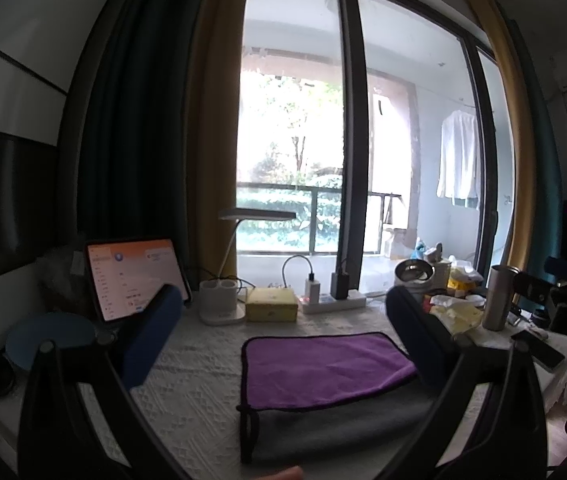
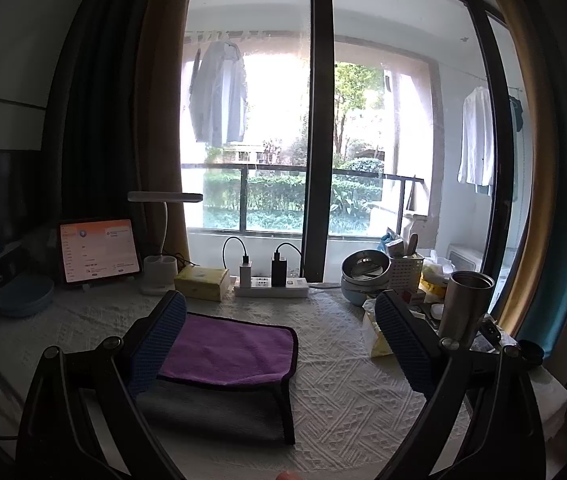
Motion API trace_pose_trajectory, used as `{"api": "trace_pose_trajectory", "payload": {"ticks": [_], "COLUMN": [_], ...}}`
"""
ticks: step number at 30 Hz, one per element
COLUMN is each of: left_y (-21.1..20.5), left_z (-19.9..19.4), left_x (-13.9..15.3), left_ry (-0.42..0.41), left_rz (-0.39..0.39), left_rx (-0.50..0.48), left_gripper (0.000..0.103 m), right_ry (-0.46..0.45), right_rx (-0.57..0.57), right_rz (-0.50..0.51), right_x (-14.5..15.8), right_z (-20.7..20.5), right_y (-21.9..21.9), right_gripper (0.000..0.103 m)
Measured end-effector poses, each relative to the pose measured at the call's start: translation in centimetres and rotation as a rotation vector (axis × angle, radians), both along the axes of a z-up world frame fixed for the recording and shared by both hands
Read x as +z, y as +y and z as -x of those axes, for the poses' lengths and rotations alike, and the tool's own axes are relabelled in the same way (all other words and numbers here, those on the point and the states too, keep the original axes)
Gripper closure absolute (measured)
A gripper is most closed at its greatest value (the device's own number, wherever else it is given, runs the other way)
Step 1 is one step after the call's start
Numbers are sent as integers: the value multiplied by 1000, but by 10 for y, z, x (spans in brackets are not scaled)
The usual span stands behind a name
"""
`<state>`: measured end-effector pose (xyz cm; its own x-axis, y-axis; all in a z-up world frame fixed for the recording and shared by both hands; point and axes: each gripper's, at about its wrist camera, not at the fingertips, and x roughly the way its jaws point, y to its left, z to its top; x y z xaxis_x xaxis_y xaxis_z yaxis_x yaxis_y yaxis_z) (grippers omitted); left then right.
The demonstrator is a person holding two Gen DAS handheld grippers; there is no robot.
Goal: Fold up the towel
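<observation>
The towel (image 1: 323, 364) lies flat on the white textured tablecloth (image 1: 203, 380), partly folded: its purple side lies over the far half and its grey side shows on the near half, with a dark trim. It also shows in the right wrist view (image 2: 227, 352). My left gripper (image 1: 283, 336) is open and empty, held above the table with the towel between and below its blue-padded fingers (image 1: 151, 336). My right gripper (image 2: 283, 344) is open and empty; its left finger (image 2: 159, 344) hangs over the towel's left part.
At the table's back stand a lit tablet (image 2: 97, 252), a white desk lamp (image 2: 163, 240), a yellow tissue box (image 2: 201, 282) and a power strip with chargers (image 2: 271, 284). On the right are metal bowls (image 2: 363, 276), a steel tumbler (image 2: 465, 304) and clutter. A blue plate (image 2: 23, 292) lies left.
</observation>
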<state>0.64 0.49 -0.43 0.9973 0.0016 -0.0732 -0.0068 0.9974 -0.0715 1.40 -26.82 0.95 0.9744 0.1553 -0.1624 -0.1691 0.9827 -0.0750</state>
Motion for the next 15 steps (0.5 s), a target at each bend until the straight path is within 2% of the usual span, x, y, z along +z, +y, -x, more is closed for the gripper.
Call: {"api": "trace_pose_trajectory", "payload": {"ticks": [15], "left_y": [2], "left_z": [-1], "left_x": [1], "left_ry": [9], "left_rz": [6], "left_rx": [5], "left_gripper": [0], "right_ry": [0], "right_rx": [0], "right_rz": [0], "right_x": [-1], "right_z": [0], "right_y": [0], "right_gripper": [5]}}
